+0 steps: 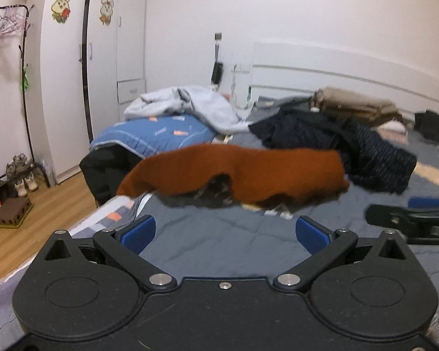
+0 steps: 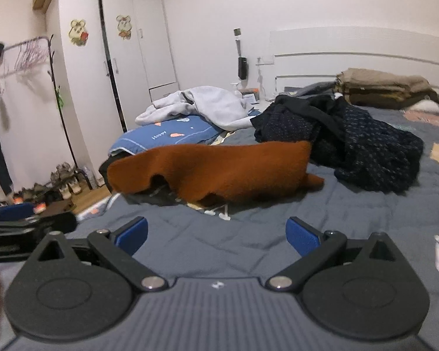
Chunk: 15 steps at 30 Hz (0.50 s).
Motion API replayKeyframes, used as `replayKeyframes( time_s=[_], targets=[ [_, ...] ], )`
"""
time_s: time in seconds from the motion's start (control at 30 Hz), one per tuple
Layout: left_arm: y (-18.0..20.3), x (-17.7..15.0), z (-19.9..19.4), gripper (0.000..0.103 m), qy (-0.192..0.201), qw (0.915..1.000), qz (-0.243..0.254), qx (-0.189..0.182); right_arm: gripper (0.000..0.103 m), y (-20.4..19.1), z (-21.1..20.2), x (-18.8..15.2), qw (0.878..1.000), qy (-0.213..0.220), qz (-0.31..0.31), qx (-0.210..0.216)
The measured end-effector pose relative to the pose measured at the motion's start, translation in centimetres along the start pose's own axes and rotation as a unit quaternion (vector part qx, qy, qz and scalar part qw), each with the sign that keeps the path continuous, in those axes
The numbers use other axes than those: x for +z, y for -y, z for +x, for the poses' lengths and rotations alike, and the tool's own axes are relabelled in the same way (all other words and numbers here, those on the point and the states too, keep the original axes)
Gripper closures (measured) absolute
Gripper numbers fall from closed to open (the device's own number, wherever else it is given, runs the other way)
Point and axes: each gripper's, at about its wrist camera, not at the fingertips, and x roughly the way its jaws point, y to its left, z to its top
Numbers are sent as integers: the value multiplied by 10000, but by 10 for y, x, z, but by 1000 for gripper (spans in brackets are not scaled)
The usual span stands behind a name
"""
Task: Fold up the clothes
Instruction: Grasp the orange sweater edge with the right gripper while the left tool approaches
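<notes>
A rust-brown knitted garment (image 1: 234,172) (image 2: 213,172) lies across the grey bedspread (image 1: 219,239) (image 2: 219,242), draped over something dark beneath it. My left gripper (image 1: 225,232) hovers just short of it, open, with nothing between its blue pads (image 1: 139,231). My right gripper (image 2: 218,234) is likewise open and empty, a little nearer than the garment. Each gripper shows at the edge of the other's view: the right gripper (image 1: 409,222) and the left gripper (image 2: 29,222). Behind lie a dark dotted garment (image 1: 351,146) (image 2: 365,146) and a light grey hoodie (image 1: 196,105) (image 2: 207,105).
A blue patterned quilt (image 1: 152,134) (image 2: 166,137) sits at the bed's left edge. Folded tan clothes (image 1: 357,105) (image 2: 386,87) are stacked near the white headboard. Left of the bed are wooden floor, a shoe rack (image 1: 17,175), a clothes rail with hangers (image 2: 29,52) and a white wardrobe (image 1: 73,73).
</notes>
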Motion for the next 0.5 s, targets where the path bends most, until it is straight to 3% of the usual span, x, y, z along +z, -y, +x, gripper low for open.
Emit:
replayKeyframes(
  time_s=[0.23,0.37,0.5],
  targets=[
    [-16,-4,16,0,-174,9995,-236,-111,2,-2,72,-7,9984,20,-562,26],
    [-26,-3,19,0,-268,9977,-592,-190,2,-10,106,-7,9917,209,-1247,-214],
    [-25,-4,19,0,-245,9985,-463,-130,2,-11,143,-3,9871,152,-1547,-382]
  ],
)
